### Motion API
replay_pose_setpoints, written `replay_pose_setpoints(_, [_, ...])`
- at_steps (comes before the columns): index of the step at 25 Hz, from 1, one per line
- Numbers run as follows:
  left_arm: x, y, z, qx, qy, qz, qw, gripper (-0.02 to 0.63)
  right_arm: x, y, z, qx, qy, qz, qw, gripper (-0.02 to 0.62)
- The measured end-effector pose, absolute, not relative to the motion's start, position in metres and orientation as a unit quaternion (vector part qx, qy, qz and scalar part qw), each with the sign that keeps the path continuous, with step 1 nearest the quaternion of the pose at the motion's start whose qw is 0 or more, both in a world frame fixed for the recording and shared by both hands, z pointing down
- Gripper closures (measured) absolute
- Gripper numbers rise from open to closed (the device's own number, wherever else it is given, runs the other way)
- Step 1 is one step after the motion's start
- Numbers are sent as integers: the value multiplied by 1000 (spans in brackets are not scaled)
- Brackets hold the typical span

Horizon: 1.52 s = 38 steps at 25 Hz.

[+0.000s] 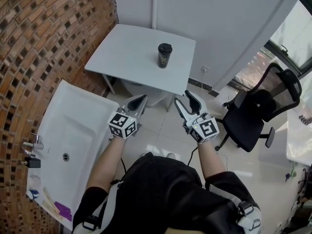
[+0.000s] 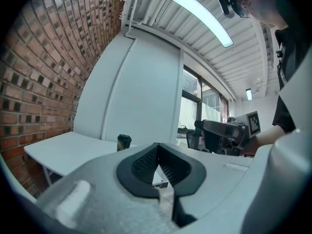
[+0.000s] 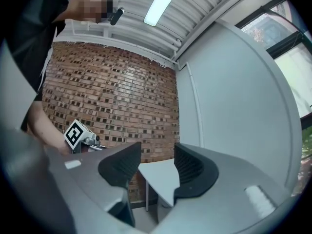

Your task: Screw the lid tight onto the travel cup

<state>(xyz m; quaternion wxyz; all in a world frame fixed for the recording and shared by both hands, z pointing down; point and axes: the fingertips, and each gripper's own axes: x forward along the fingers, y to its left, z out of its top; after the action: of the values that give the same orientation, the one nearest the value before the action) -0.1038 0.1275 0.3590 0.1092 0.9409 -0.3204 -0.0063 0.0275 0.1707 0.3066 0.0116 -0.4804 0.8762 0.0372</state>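
A dark travel cup (image 1: 165,55) with a black lid on top stands upright on the white table (image 1: 127,57), towards its far right. In the left gripper view the cup (image 2: 124,142) is small and far off, left of the jaws. Both grippers hang in the air over the floor, well short of the table. My left gripper (image 1: 138,102) (image 2: 157,165) is shut with its pads together and nothing between them. My right gripper (image 1: 186,101) (image 3: 158,162) stands open and empty, with a corner of the table (image 3: 163,175) showing through the gap.
A white sink (image 1: 68,130) with a tap (image 1: 31,144) sits at the left against the brick wall (image 1: 44,28). A black office chair (image 1: 253,112) stands at the right, beside a white desk edge (image 1: 298,140). A white wall backs the table.
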Motion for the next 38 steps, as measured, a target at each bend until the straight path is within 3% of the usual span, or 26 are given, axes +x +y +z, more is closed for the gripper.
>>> replay_pose_setpoints(13, [-86,152,340,941,-330,-14,77,604,70,194,302,-482,876,33,6,434])
replay_pose_setpoints(14, [-88,153,341,940,-333,-13,78,604,68,195,302,-480,876,34,3,460])
replay_pose_setpoints(16, [-92,155,343,937,-339,-13,81,604,63,197,301,-478,878,31,2,591])
replay_pose_setpoints(38, [-68,144,341,940,-326,-25,92,604,68,192,307,-476,879,13,10,592])
